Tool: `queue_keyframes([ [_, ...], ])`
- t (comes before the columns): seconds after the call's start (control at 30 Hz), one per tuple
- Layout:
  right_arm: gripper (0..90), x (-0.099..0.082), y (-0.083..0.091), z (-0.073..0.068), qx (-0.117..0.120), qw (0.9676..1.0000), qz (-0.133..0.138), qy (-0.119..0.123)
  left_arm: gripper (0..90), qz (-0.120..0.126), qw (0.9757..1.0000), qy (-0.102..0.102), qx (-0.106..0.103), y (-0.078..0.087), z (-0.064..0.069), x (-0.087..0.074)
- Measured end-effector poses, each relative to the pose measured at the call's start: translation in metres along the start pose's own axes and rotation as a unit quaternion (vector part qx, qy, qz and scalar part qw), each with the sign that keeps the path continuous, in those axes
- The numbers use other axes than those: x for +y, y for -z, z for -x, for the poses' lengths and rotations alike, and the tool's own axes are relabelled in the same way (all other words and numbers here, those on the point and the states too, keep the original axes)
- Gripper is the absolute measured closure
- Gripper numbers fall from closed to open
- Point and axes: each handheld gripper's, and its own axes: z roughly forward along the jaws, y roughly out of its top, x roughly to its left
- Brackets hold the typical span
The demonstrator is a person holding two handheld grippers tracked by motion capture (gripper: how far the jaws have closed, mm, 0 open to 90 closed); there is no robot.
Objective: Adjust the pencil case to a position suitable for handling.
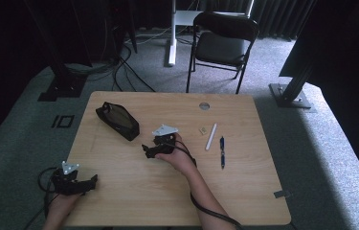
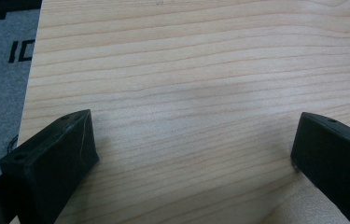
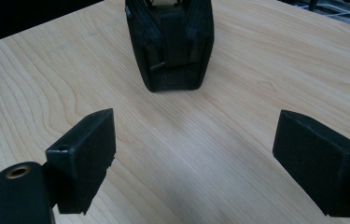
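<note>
A black zip pouch [image 1: 117, 120] lies on the wooden table [image 1: 129, 191] at the back left; the right gripper view shows its near end [image 3: 172, 46] just ahead of the jaws. My right gripper [image 1: 147, 150] is open near the table's middle, pointing left toward the pouch, a short gap away, with nothing between its jaws [image 3: 193, 161]. My left gripper [image 1: 93, 181] rests at the table's front left, open over bare wood [image 2: 196, 140]. A white pen [image 1: 211, 136], a blue pen [image 1: 222, 151] and a small eraser-like block [image 1: 203, 130] lie right of centre.
A round grommet [image 1: 204, 106] is set in the table near its back edge. A black folding chair [image 1: 222, 45] stands behind the table, with stand bases and cables on the carpet around it. A clip [image 1: 282, 194] sits at the table's right front edge.
</note>
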Motion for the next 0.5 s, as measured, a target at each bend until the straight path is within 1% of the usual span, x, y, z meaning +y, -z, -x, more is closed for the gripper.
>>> queue_keyframes([
  [0.03, 13.1, 0.001, -0.001, -0.001, 0.001, 1.0, 0.0, -0.002, 0.4, 0.0, 1.0, 0.0, 0.0, 0.0, 0.0, 0.0],
  [0.33, 13.8, 0.011, -0.011, -0.004, 0.007, 0.9999, 0.003, 0.007, 0.4, 0.0, 1.0, 0.0, 0.0, 0.0, 0.0, 0.0],
  [0.43, 14.1, 0.014, -0.014, -0.005, 0.011, 0.9999, 0.006, 0.004, 0.4, 0.0, 1.0, 0.0, 0.0, 0.0, 0.0, 0.0],
  [0.5, 14.1, 0.016, -0.017, -0.006, 0.013, 0.9999, 0.004, 0.009, 0.4, 0.0, 1.0, 0.0, 0.0, 0.0, 0.0, 0.0],
])
